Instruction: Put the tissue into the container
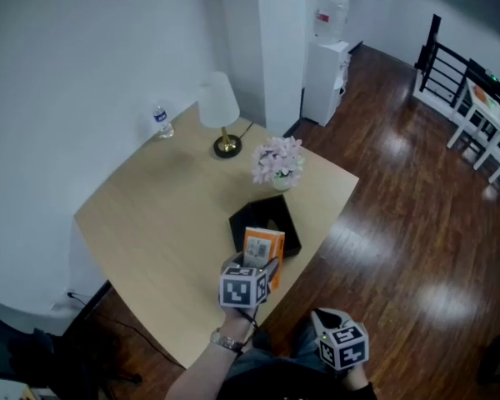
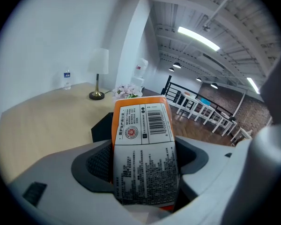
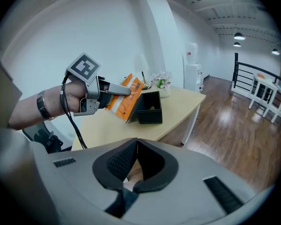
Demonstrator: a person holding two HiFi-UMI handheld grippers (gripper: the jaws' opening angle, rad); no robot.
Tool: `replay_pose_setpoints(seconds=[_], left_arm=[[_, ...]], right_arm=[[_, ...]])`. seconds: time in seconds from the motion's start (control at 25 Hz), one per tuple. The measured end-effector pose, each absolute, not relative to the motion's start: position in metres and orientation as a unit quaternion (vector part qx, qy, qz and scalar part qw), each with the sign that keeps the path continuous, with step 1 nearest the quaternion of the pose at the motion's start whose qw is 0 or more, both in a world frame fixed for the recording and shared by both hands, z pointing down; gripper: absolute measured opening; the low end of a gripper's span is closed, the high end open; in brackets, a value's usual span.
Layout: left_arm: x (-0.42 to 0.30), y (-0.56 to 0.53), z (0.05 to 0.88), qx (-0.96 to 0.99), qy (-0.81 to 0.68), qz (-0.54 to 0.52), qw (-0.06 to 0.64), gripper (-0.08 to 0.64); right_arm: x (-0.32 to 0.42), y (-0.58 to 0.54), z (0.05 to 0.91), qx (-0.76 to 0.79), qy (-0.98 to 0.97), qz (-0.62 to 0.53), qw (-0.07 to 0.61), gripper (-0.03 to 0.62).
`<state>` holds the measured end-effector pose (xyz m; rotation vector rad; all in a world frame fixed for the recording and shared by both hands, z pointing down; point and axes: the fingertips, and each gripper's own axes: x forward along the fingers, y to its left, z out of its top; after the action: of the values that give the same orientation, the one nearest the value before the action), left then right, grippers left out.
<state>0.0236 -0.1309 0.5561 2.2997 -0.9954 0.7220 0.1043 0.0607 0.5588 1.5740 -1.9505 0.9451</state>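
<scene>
Low in the centre of the head view, my left gripper (image 1: 267, 267) has its fingers clamped on the orange-and-white plastic tissue pack (image 1: 262, 246). The pack is tilted at the near edge of the black square container (image 1: 277, 212) on the pale wooden bench (image 1: 158, 215). At lower right, my right gripper (image 3: 136, 149) has its fingers pressed together, holding nothing.

Head view high, steeply down on table (image 1: 150, 223). Left gripper view close above it — right gripper view farther back, low. All share container (image 1: 267, 211).
</scene>
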Motion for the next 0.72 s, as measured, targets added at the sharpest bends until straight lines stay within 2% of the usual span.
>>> replay_pose_setpoints(seconds=[0.48, 0.72], left_arm=[[0.081, -0.224, 0.575, 0.786, -0.467, 0.26, 0.312, 0.388], [0.085, -0.235, 0.606, 0.721, -0.522, 0.314, 0.329, 0.391]], right_arm=[[0.173, -0.04, 0.561, 0.485, -0.768, 0.322, 0.266, 0.009], [0.218, -0.086, 0.564, 0.457, -0.785, 0.318, 0.272, 0.009]])
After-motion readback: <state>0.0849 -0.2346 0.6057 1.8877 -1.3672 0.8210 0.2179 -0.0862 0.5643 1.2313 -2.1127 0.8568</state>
